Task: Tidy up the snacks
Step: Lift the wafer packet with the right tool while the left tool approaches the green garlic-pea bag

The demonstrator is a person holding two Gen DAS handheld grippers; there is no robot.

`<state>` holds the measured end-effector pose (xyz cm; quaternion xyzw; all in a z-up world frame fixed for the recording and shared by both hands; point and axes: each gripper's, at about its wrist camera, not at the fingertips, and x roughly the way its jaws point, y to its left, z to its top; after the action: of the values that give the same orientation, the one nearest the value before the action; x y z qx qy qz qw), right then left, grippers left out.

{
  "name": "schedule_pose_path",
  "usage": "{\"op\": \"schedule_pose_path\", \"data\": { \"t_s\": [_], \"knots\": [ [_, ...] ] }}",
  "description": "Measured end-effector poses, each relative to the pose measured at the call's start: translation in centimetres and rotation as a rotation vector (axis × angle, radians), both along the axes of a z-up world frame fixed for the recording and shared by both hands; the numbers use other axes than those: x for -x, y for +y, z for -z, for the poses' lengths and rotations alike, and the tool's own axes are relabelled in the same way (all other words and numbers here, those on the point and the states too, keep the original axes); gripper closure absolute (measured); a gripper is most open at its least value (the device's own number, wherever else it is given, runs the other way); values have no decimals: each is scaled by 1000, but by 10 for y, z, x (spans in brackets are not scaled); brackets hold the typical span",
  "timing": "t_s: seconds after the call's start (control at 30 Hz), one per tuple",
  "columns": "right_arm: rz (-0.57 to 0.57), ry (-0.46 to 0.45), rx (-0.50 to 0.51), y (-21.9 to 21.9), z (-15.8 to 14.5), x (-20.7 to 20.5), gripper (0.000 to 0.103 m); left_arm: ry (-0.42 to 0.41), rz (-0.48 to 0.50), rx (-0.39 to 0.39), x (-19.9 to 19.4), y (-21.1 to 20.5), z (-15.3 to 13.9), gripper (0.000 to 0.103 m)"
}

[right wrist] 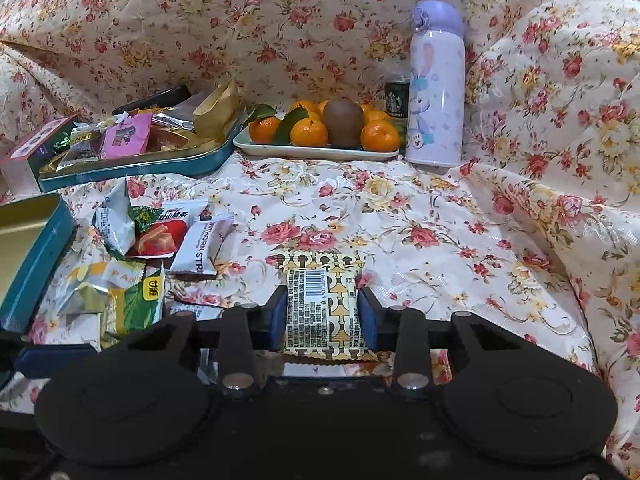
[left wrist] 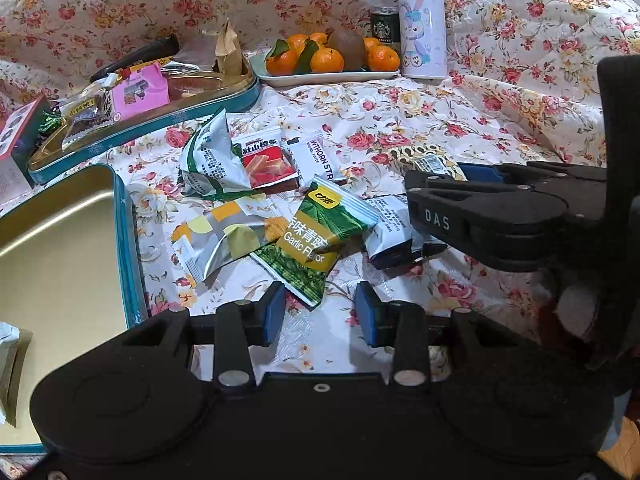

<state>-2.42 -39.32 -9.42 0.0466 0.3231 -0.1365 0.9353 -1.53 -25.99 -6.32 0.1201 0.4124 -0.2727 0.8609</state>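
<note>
Right gripper (right wrist: 322, 314) clamped across yellow snack packet (right wrist: 322, 300), long axis pointing away; left gripper (left wrist: 320, 312) apart.

each view looks forward and down along its own fingers, close over the floral cloth (left wrist: 400, 112). the left wrist view has the snack pile (left wrist: 276, 208) just ahead of its fingertips. the right wrist view sees that pile (right wrist: 152, 256) left of its fingers. both share the fruit plate (left wrist: 328, 76) (right wrist: 316, 152) and bottle (left wrist: 422, 24) (right wrist: 436, 88) far ahead.
</note>
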Motion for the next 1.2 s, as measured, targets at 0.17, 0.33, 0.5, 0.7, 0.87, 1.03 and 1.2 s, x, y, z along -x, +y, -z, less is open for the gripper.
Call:
{"op": "schedule_pose_path", "data": {
  "t_s": [0.17, 0.33, 0.5, 0.7, 0.87, 1.03, 1.2],
  "knots": [
    [20, -29, 12, -8, 2, -5, 68, 12, -4, 5, -2, 1, -1, 57],
    [18, -51, -1, -19, 4, -12, 68, 56, -34, 34, -9, 2, -3, 57],
    [19, -80, -88, -31, 5, -8, 68, 61, -34, 31, -16, -3, -3, 57],
    [25, -96, -131, -35, 6, -5, 68, 78, -30, 33, -25, -8, -5, 57],
    [28, -104, -150, -37, 6, -4, 68, 55, -30, 25, -30, -12, -8, 57],
    [29, -106, -156, -37, 7, -4, 68, 7, 36, -1, -30, -19, -14, 57],
    [31, -109, -161, -38, 7, -3, 68, -63, 118, -55, -30, -25, -16, 57]
  ]
}}
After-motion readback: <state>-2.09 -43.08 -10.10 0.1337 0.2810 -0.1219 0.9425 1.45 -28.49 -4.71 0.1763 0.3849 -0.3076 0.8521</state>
